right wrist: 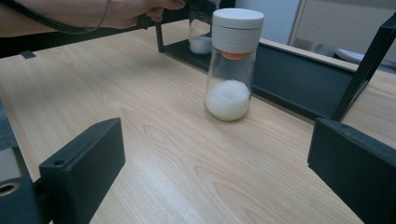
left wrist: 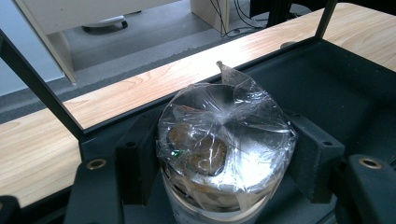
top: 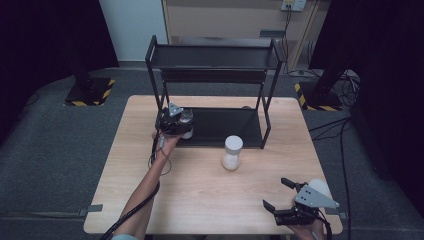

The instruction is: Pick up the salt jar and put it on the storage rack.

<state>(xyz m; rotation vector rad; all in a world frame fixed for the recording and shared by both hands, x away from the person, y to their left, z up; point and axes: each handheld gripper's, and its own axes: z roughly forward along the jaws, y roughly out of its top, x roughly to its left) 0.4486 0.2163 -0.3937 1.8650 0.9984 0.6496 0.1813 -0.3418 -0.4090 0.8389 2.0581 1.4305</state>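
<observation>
A glass jar with clear film crumpled over its top sits between the two black fingers of my left gripper, which is shut on it. It is at the left end of the black rack's lower shelf. Whether its base rests on the shelf I cannot tell. A second glass jar with a white lid and white powder stands upright on the table just in front of the rack. My right gripper is open near the table's front right corner, facing that jar from a distance.
The two-tier black metal rack stands at the back of the wooden table, with its posts and shelf rim close around the held jar. The left hand and cable reach across the far side in the right gripper view.
</observation>
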